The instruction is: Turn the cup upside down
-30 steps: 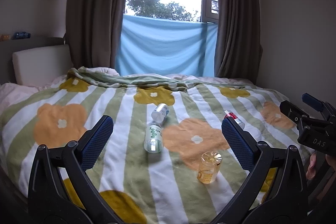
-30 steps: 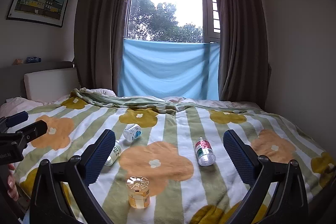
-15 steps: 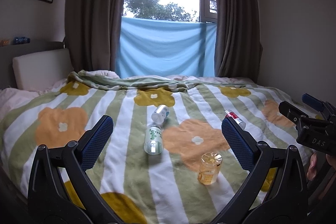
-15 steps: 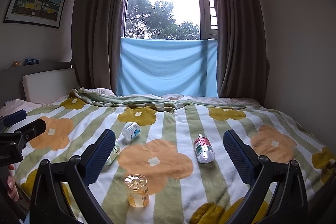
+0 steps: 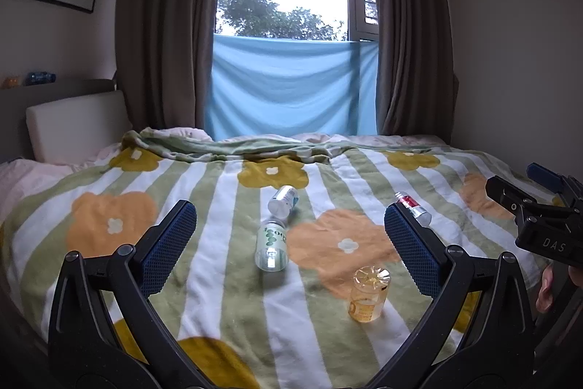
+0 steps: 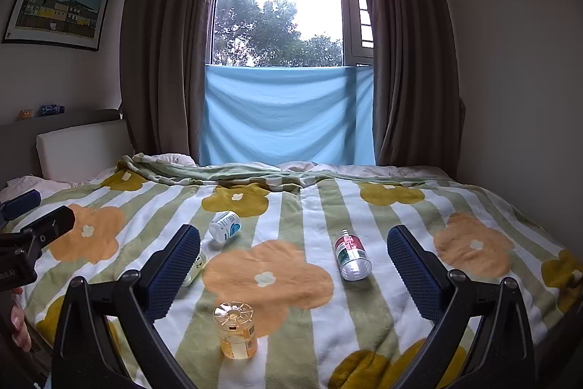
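Note:
A small clear amber cup (image 5: 368,293) stands on the flowered blanket with its ribbed base facing up; it also shows in the right wrist view (image 6: 235,330). My left gripper (image 5: 289,245) is open and empty, held above the blanket behind and left of the cup. My right gripper (image 6: 293,270) is open and empty, with the cup low between its fingers but well ahead of them. Each gripper shows at the edge of the other's view.
A green-labelled bottle (image 5: 271,245), a white blue-labelled bottle (image 6: 225,225) and a red-labelled bottle (image 6: 350,255) lie on the blanket (image 6: 364,312). A headboard cushion (image 6: 82,148) is at the far left; curtains and a window stand beyond the bed.
Both grippers have tilted up slightly, so the bed and its objects sit a little lower in both views. The cup and bottles have not moved.

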Available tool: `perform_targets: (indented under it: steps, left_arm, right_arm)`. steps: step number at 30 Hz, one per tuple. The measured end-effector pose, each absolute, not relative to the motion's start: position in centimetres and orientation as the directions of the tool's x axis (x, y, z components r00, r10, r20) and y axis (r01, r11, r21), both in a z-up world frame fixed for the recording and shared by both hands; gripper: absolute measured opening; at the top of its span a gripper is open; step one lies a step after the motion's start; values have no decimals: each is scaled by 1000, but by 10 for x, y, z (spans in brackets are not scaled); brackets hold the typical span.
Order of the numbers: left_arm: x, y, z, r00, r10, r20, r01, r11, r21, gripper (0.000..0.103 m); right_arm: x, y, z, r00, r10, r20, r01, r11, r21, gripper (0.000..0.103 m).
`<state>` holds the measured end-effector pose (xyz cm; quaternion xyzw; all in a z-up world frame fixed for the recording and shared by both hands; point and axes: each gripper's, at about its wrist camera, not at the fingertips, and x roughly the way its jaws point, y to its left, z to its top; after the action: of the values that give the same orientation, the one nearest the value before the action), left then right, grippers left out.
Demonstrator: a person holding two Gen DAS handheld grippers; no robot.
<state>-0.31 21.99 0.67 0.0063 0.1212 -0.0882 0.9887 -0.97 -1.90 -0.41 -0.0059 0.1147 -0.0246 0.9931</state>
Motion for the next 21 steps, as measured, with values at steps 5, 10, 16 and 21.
perform_targets:
  steps: [5,10,16,21]
  left_arm:
    - [-4,221,8,957,-174,-233,178,984,-3,103]
    - [-5,220,8,957,-173,-232,178,984,2,103]
    - [-5,219,9,953,-185,-240,192,981,2,103]
    - [-4,220,8,954,-169,-248,175,985,3,103]
  right_arm:
    - [-9,-19,-4,973,-52,-227,49,999,-17,103]
    - [-10,-20,-4,973,-50,-226,48,999,-16,103]
    - [-9,-20,-4,972,-48,-229,46,999,-14,103]
    - [-9,-21,-4,972,-48,-230,47,999,-12,103]
